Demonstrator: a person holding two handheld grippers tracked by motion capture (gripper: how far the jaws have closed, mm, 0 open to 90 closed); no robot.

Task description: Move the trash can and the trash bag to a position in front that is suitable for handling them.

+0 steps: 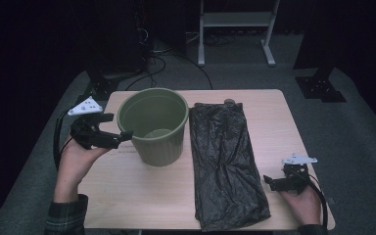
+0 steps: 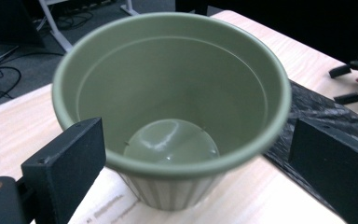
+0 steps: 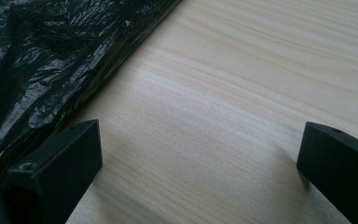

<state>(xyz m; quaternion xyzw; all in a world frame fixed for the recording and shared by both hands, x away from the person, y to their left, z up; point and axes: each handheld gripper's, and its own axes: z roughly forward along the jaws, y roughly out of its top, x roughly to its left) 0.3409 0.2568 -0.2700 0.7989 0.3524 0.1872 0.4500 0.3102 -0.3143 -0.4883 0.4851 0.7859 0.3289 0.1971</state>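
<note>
Bag (image 1: 227,166) (thin, limp, slippery) is best pinched at an edge; left gripper (image 1: 111,131) and right gripper (image 1: 269,182) are held wide open, empty

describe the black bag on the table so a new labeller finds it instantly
On the light wooden table, look just right of the green bin standing left of centre. The black plastic bag lies flat there as a long crinkled strip running from the far edge to the near edge. It is the only dark, glossy, flattened item; the bin is upright and olive.
</note>
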